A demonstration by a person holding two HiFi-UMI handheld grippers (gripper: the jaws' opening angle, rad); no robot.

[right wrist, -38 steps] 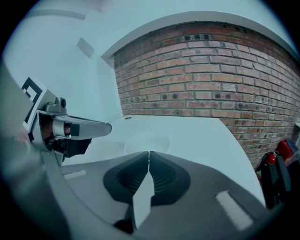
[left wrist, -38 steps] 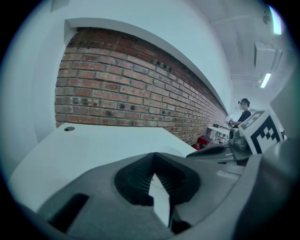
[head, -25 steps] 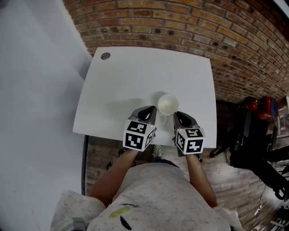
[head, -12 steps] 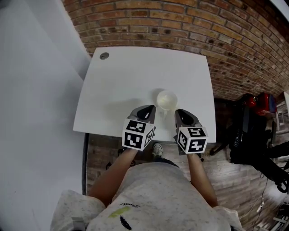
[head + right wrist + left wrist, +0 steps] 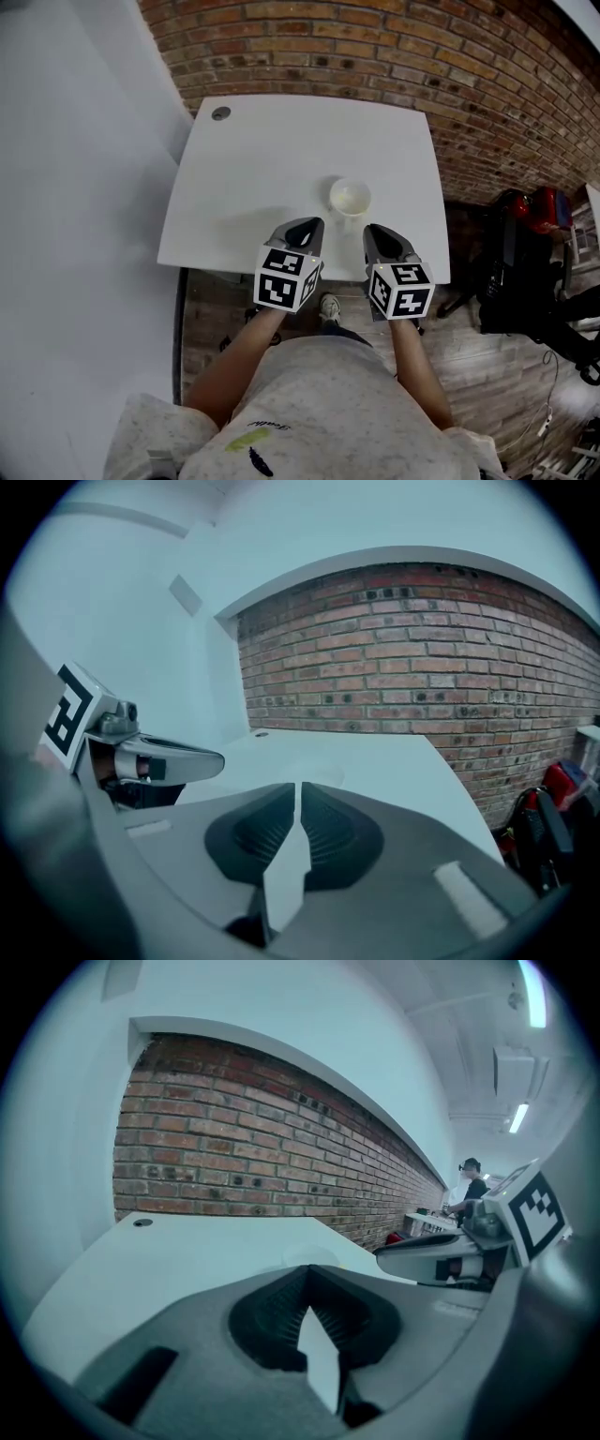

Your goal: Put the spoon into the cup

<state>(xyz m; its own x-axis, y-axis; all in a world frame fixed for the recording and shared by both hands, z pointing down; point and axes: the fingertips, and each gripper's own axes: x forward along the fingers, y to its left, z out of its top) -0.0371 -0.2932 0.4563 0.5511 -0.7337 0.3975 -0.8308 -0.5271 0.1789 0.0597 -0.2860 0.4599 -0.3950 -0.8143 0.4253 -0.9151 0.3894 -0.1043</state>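
A white cup (image 5: 350, 198) stands on the white table (image 5: 262, 169), right of its middle and toward the near edge. I cannot make out a spoon in any view. My left gripper (image 5: 306, 229) hovers over the near edge, just left of and below the cup, its jaws shut on nothing. At the cup's lower right my right gripper (image 5: 377, 233) is also shut and empty. Neither touches the cup. In the left gripper view the left gripper (image 5: 309, 1267) points across the table. The right gripper (image 5: 296, 787) aims likewise in its own view.
A small round grommet (image 5: 220, 113) sits in the table's far left corner. A brick wall (image 5: 375, 47) runs behind the table and a white wall (image 5: 75, 187) stands to the left. Black and red equipment (image 5: 530, 244) stands on the wooden floor to the right.
The cup now lies a little farther from both gripper tips: the grippers have drawn back slightly toward the table's near edge. Both stay shut.
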